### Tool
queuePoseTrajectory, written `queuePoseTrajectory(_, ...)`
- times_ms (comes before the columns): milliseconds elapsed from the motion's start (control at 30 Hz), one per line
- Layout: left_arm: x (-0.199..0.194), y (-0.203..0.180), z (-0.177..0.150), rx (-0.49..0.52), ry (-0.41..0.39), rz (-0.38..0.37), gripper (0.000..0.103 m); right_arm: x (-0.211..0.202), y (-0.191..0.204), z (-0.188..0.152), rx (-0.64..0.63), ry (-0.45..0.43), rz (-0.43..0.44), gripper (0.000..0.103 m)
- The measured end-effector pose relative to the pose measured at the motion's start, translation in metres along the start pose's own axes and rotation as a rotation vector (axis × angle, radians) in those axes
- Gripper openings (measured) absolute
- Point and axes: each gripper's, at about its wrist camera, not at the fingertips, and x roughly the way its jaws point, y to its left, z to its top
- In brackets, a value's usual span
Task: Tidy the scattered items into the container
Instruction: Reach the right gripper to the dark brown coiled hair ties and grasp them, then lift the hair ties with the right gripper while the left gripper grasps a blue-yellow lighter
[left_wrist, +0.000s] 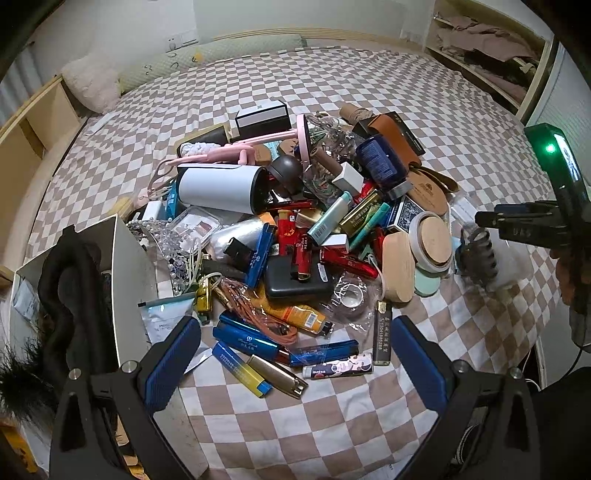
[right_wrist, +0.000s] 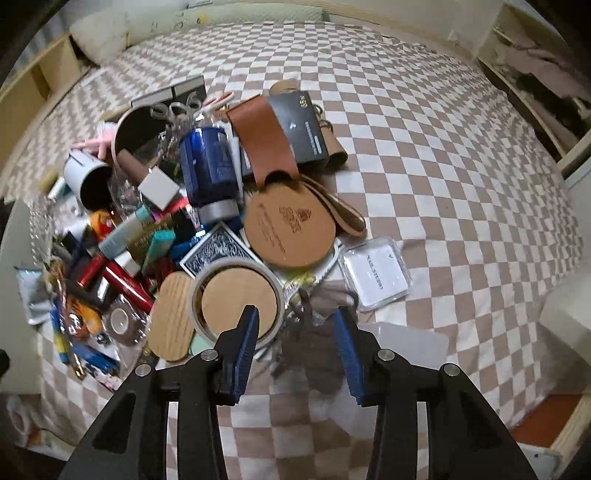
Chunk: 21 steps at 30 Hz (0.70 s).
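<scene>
A pile of small items (left_wrist: 295, 229) lies on the checkered bed: lighters, boxes, a white cup, a blue bottle (right_wrist: 208, 166), wooden lids. A white container (left_wrist: 125, 266) stands at the pile's left, with dark cloth in it. My left gripper (left_wrist: 295, 332) is open, low over blue lighters (left_wrist: 243, 336) at the pile's near edge. My right gripper (right_wrist: 295, 317) is shut on a grey-brown hair claw clip (right_wrist: 314, 343), blurred, held right of the pile; it also shows in the left wrist view (left_wrist: 478, 254).
A clear plastic case (right_wrist: 376, 273) lies beside the pile on the right. A round leather coaster (right_wrist: 291, 229) and a wood lid in a tape ring (right_wrist: 236, 295) lie just ahead of the right gripper. Shelves stand at far right, pillows at the bed's head.
</scene>
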Motion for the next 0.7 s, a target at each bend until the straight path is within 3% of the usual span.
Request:
queuePoseTrajectory(233, -0.001, 0.001, -0.002, 0.007, 0.001, 0.007, 0.103, 0.007, 0.01, -0.006, -0.135, 0.002, -0.058, 0.043)
queuePoseTrajectory(567, -0.002, -0.001, -0.003, 0.021, 0.0, 0.01, 0.103, 0.042, -0.002, -0.012, -0.047, 0.109, 0.063, 0.043)
queuePoseTrajectory(633, -0.001, -0.001, -0.003, 0.023, 0.003, 0.015, 0.103, 0.043, 0.001, -0.014, -0.071, 0.094, 0.053, 0.051)
queuePoseTrajectory(667, 0.0, -0.001, -0.003, 0.023, 0.005, 0.017, 0.103, 0.043, 0.003, -0.015, -0.083, 0.086, 0.047, 0.074)
queuePoseTrajectory(700, 0.001, 0.0, -0.003, 0.022, 0.006, 0.019, 0.103, 0.044, 0.005, -0.017, -0.095, 0.087, 0.039, 0.09)
